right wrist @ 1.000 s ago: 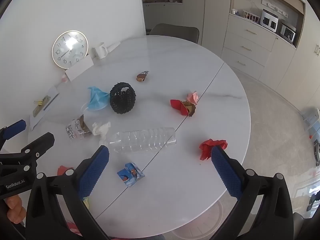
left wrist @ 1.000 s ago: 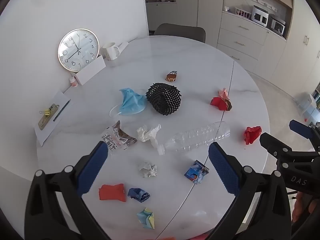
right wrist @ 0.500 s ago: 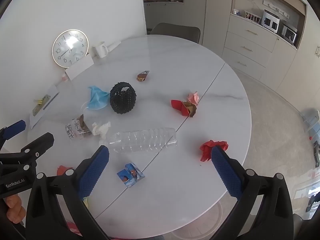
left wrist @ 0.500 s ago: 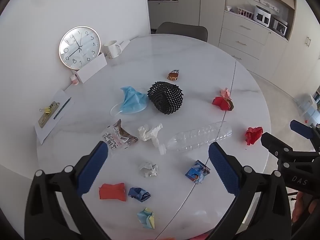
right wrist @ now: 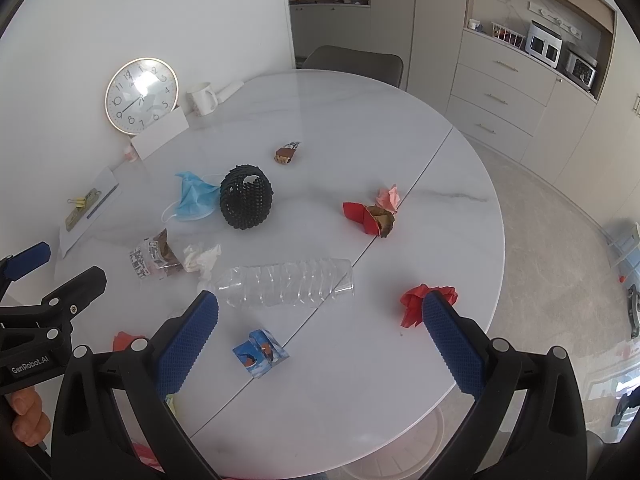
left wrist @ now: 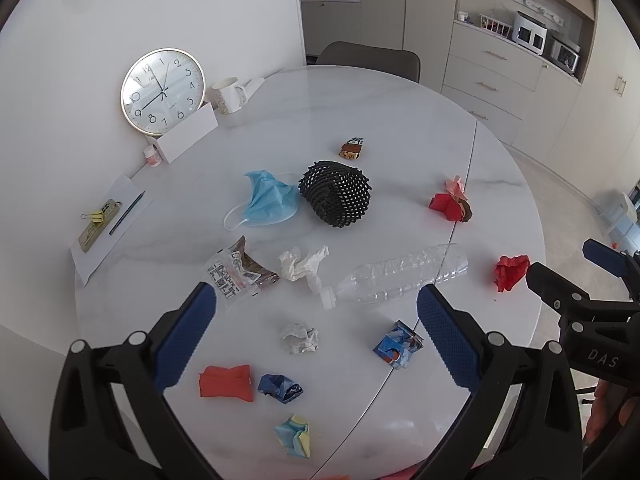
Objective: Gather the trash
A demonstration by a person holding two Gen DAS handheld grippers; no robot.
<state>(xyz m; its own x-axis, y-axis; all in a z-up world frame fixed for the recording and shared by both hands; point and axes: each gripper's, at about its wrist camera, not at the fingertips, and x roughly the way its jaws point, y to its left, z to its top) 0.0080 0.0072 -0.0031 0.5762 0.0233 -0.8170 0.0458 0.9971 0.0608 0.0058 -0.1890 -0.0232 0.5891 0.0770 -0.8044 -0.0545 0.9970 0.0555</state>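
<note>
I hold both tongs high over the near edge of the round white table (left wrist: 400, 120), and both are spread wide with nothing between the blue pads: my left gripper (left wrist: 316, 332) frames the near middle of the mess, my right gripper (right wrist: 320, 336) frames the near right. Nothing has been picked up yet as far as I can judge, so I take this as the opening step, choosing a first piece. Closest under my left tongs lie a small grey-white paper wad (left wrist: 299, 338), a blue printed carton scrap (left wrist: 398, 345), an orange-red folded paper (left wrist: 226, 382), a dark blue crumple (left wrist: 280, 388) and a pale blue-and-yellow one (left wrist: 294, 440) nearest of all. Just beyond lies the clear plastic bottle (left wrist: 400, 276) on its side, cap to the left, with a white tissue (left wrist: 302, 264) touching its neck and a torn wrapper (left wrist: 236, 274) to the left. A red crumple (right wrist: 424, 304) sits near the right edge, partly behind my right pad. Farther off are a blue face mask (left wrist: 268, 200) beside a black mesh basket (left wrist: 336, 198) tipped on its side, a red and pink paper heap (left wrist: 450, 202) and a small brown wrapper (left wrist: 352, 149). The basket may be where the trash goes, though I cannot be sure. Next I should lower one pair around a single piece and close. Both tongs tilt forward and down; only fingertips show on the grips.
</note>
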